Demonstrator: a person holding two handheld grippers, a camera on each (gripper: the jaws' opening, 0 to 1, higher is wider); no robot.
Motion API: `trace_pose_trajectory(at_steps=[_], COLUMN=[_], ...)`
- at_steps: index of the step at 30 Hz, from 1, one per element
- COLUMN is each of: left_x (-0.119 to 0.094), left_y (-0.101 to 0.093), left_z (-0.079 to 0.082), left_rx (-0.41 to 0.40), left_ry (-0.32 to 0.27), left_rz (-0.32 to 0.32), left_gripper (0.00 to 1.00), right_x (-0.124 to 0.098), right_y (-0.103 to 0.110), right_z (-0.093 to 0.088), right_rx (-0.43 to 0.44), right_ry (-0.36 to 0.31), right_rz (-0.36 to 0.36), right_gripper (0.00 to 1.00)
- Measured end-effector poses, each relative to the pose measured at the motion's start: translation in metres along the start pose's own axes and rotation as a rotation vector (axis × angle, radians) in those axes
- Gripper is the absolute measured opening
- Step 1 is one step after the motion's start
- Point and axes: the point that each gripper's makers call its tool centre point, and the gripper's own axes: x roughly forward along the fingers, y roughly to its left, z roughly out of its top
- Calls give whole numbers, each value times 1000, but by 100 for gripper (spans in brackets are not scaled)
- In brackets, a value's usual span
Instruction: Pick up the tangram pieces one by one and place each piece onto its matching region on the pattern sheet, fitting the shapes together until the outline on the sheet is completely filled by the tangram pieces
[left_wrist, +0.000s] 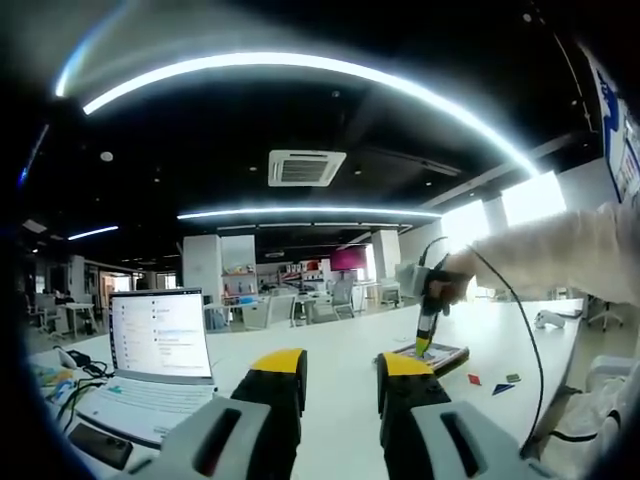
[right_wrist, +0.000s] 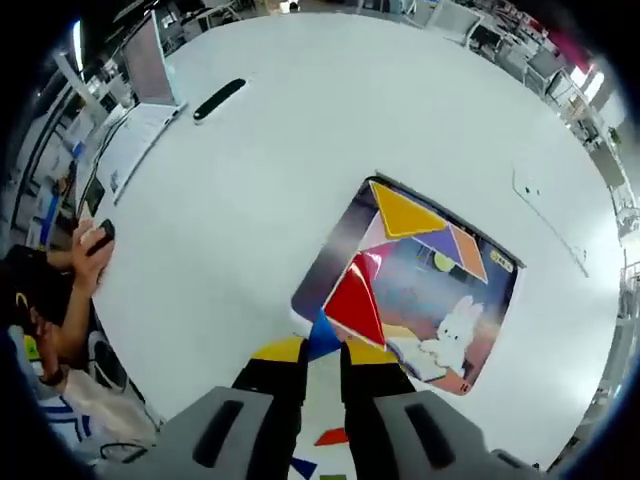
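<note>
In the right gripper view the pattern sheet lies flat on the white table. On it sit a yellow triangle, a purple piece, an orange piece, a pink piece and a red triangle. My right gripper hangs over the sheet's near edge, shut on a blue piece beside the red triangle. In the left gripper view my left gripper is held level and open, gripping nothing. To its right a hand holds the right gripper tip-down on the sheet.
Loose pieces lie near the sheet: a red one, a blue one, a greenish one, and an orange-red one. An open laptop stands at the left, near a black device. A person's hand rests at the table edge.
</note>
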Motion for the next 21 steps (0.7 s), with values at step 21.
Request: trace_pose_trajectory(at_steps=[21], left_x=[0], left_y=[5], left_z=[-4], left_rx=[-9], left_ry=[4], left_rz=[11], left_gripper=[30], right_x=[45], right_y=[-34], right_z=[38], right_rx=[237], right_ry=[-59], right_rz=[-48], right_gripper=[15])
